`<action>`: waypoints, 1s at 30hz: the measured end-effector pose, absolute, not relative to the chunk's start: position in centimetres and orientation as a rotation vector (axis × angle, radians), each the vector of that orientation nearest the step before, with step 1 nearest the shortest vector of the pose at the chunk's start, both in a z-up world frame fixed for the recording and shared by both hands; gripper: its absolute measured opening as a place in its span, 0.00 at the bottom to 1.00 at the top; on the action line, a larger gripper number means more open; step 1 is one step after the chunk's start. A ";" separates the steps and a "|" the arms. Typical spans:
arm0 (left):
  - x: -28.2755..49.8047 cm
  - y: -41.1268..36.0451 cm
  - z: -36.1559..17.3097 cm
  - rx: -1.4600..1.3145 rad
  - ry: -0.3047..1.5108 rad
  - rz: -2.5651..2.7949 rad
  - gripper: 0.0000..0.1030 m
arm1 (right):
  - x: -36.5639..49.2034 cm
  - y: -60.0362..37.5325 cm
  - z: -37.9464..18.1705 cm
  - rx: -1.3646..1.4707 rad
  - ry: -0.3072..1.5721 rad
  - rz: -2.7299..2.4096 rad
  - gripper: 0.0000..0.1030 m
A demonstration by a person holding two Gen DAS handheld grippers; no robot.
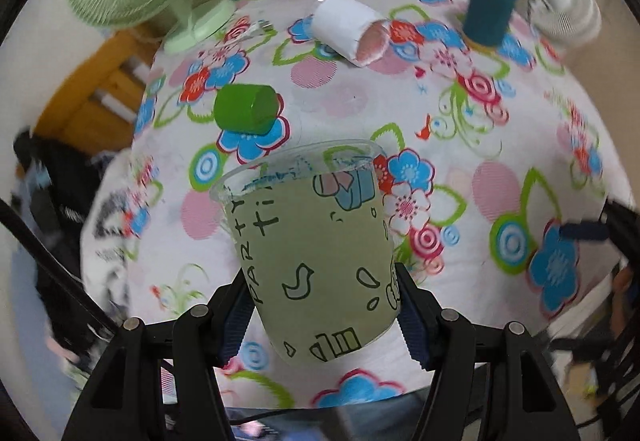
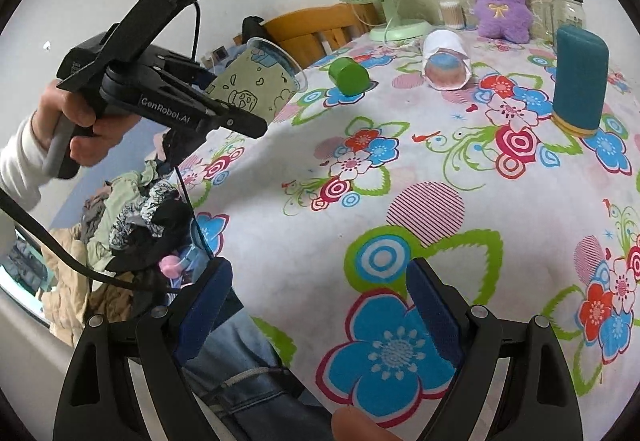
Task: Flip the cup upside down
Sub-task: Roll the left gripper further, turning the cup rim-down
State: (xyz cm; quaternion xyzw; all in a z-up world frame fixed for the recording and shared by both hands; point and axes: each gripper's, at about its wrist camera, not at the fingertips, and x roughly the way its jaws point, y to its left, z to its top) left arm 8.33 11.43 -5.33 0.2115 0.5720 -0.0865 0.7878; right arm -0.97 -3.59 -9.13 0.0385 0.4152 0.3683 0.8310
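Your left gripper [image 1: 324, 305] has its jaws clamped on the lower body of the cup [image 1: 316, 241], which fills the centre and lower middle of the left wrist view. In the right wrist view the same cup [image 2: 256, 77] sits at upper left, lifted clear of the table [image 2: 400, 169] and leaning with its mouth up and towards the right of the frame. So you look to be mid-carry, with the turn-over itself not yet done. Next you would need to roll your wrist until the rim faces down, then lower the cup onto a bare patch of the flowered cloth, well apart from the green block [image 1: 246, 113] and the white cup lying on its side [image 1: 352, 29].

The cup is thin clear plastic with a pale green printed sleeve, tapered and slightly flexible by the look of it, so squeeze gently. Your right gripper [image 2: 320, 309] hangs with its jaws spread wide and nothing between its ribbed blue pads [image 2: 432, 309], low in its own frame.
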 end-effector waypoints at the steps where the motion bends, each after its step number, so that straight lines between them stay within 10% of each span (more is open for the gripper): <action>1: 8.3 11.3 -5.3 0.486 1.235 -0.188 0.64 | -0.9 -3.6 -9.1 0.085 0.880 0.782 0.88; 30: 9.1 7.3 -12.0 0.814 2.020 -0.388 0.65 | -1.2 -4.4 -10.2 0.131 0.887 0.778 0.88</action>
